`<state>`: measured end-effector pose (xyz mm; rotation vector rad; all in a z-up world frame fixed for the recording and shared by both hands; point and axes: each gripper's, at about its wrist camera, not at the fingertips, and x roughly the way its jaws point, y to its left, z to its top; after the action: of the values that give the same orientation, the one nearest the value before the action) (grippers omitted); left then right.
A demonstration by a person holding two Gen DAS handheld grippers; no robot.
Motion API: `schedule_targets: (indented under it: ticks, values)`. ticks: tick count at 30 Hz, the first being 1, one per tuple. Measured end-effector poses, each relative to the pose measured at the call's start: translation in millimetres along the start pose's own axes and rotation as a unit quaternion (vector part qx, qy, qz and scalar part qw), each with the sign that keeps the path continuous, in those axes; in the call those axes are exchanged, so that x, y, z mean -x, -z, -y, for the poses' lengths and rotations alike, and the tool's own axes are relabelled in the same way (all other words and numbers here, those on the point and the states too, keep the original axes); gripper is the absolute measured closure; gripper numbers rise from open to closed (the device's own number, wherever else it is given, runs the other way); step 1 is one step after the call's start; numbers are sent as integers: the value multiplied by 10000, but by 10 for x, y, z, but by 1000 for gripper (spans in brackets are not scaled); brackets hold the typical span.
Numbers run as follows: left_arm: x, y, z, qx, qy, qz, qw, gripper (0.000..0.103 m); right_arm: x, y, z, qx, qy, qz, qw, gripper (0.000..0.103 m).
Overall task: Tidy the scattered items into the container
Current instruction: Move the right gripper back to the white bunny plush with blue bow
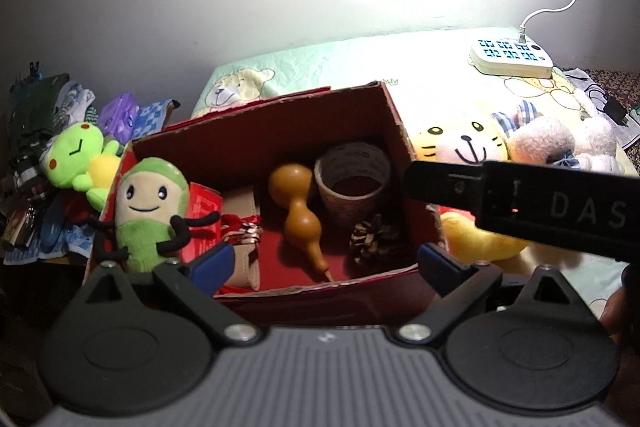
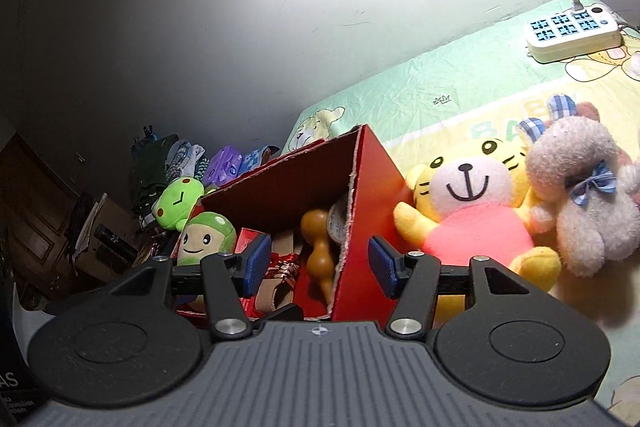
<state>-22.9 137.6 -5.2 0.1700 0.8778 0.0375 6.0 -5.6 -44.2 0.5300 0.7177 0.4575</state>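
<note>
- Left wrist view: left gripper is hanging over the red cardboard box, jaws spread wide and empty.
- Gourd, paper cup and pinecone are lying inside.
- Right gripper is standing partly apart, gripping nothing.
- Yellow tiger plush is sitting just beside the box, on the bedsheet.

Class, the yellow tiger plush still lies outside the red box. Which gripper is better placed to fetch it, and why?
Probably the right gripper: empty, with the yellow tiger plush just beyond its right finger. The left gripper faces into the red box.
</note>
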Motion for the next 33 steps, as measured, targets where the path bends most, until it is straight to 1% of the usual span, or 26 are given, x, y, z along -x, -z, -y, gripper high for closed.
schedule_targets:
  ticks: [5, 11, 18, 23, 25, 29, 33]
  values:
    - [9, -49, 276, -83, 119, -3, 9999, 4, 117, -50, 234, -112, 47, -22, 9999, 45]
    - [38, -49, 640, -229, 400, 42, 9989, 4, 246, -60, 557, -335, 112, -58, 9994, 45]
    - [105, 0, 1120, -498, 941, 155, 9942, 4, 491, -41, 1056, -778, 371, 99, 9962, 45]
    - [35, 32, 1447, -666, 1433, 137, 9873, 4, 693, -34, 1414, -1116, 661, 193, 9914, 46]
    - [-16, 31, 1511, -614, 1656, 111, 9842, 4, 766, -26, 1521, -1231, 746, 221, 9893, 46]
    - [-142, 7, 1571, -348, 2016, 59, 9788, 4, 876, -11, 1704, -1403, 896, 251, 9857, 47]
    - [-261, -51, 1619, -120, 2247, 46, 9743, 4, 938, -30, 1835, -1489, 955, 281, 9838, 47]
